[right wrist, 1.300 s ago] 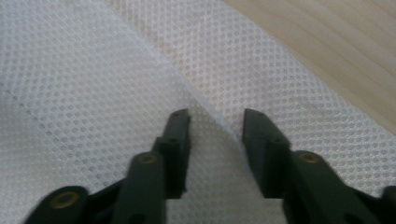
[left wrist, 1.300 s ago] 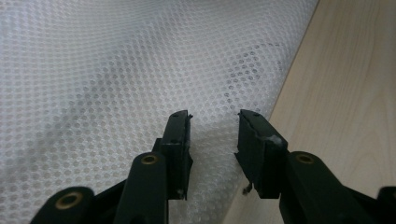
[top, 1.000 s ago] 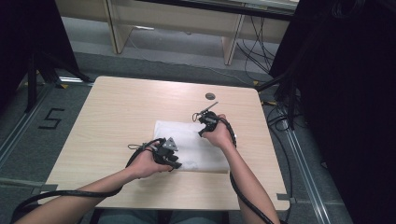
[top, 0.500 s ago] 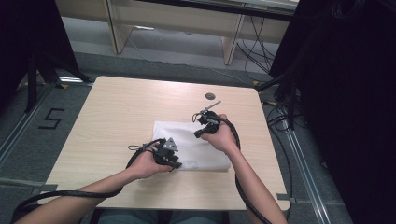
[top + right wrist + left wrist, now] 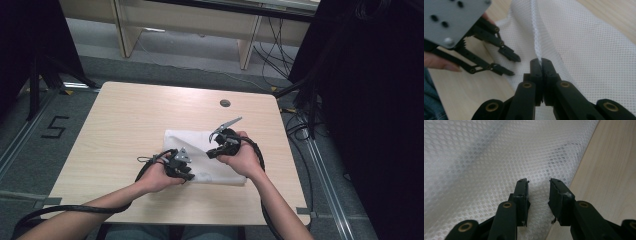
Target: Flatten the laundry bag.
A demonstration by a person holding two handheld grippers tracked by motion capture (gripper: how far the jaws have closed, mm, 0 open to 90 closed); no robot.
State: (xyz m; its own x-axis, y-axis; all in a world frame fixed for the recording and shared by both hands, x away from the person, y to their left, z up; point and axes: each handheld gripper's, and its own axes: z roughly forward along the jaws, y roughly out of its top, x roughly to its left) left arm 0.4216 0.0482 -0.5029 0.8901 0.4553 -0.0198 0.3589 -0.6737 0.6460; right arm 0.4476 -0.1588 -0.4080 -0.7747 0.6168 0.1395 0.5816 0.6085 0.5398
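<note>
High view is showing a person's two forearms coming in from the bottom edge over a pale wooden bench (image 5: 125,130), each hand holding a black tool. A white mesh cloth (image 5: 192,142) is lying on the bench a little right of its middle, toward the person's edge, and both tools are working at it. The right tool (image 5: 216,150) is sitting over the cloth's right half, and in the right gripper view its jaws are pressing together on a raised ridge of the mesh cloth (image 5: 586,50), so the fabric is standing up in a narrow fold that is running away from the tips. The left tool (image 5: 186,176) is resting at the cloth's near left corner; in the left gripper view its jaws are standing partly apart over the mesh cloth (image 5: 499,157), close to the hem where the fabric is meeting the bare wood, and the pictures are not showing whether the pads are pressing on any fabric. From the right gripper view the left tool (image 5: 510,63) is showing farther off with its tips parted above the cloth's edge. A small dark round fitting (image 5: 225,103) is sitting in the bench top near its far edge, well apart from the cloth.
</note>
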